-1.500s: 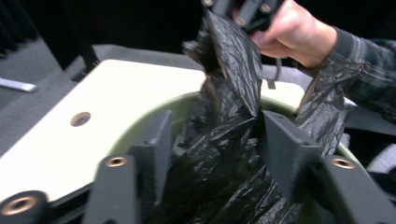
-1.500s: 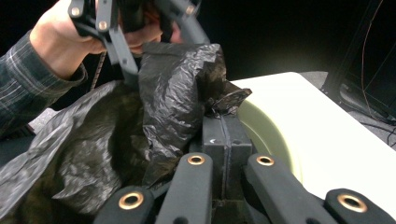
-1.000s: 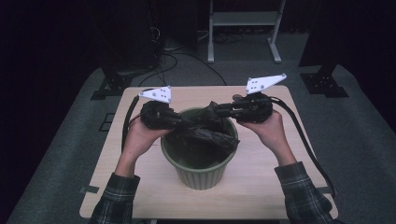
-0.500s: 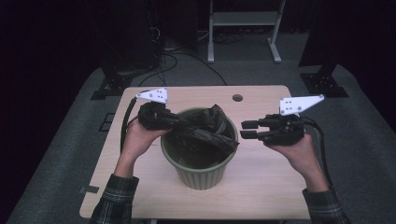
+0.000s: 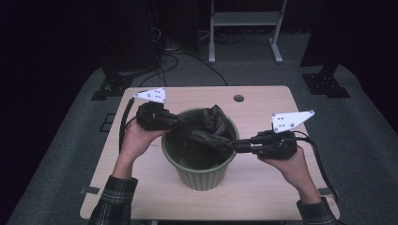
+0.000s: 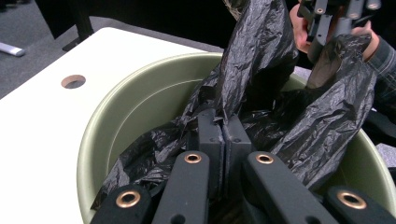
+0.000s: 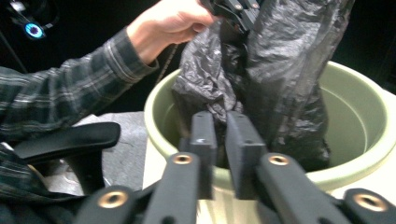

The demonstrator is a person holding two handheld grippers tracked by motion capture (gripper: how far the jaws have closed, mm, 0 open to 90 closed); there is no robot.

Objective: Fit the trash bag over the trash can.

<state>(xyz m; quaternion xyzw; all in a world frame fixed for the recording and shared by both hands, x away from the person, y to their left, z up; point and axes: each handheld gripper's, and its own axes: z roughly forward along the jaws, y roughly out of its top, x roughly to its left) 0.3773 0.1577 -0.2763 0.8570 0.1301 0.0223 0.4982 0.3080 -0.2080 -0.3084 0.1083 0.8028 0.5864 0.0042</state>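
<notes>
The black plastic bag [image 5: 206, 129] is sitting crumpled inside the green bucket [image 5: 202, 176], bunched between the two tongs and rising a little above the rim at the far side. It looks thin, light and limp, a slippery film that is going to fold, cling and slide rather than hold any shape, so the place to take it is at the free edge of its mouth, pinching one layer only and drawing it outward over the rim.

The left tongs [image 6: 223, 140] are reaching into the bucket from the rim on their own side, and in the left gripper view their pads are pressing together on a fold of the bag. The right tongs [image 7: 221, 140] are coming in over the opposite rim; their jaws have just been closing, and in the right gripper view they are standing narrow with a slim gap, the bag's film lying just beyond their tips, so they are not clamping it as far as I can judge. The film could easily slip out of a shallow pinch, so a deeper bite on the edge seems wise.

The bucket is standing upright on the pale wooden counter [image 5: 263, 105], between the two hands, with a small round hole [image 5: 238, 98] in the counter beyond the right tongs
</notes>
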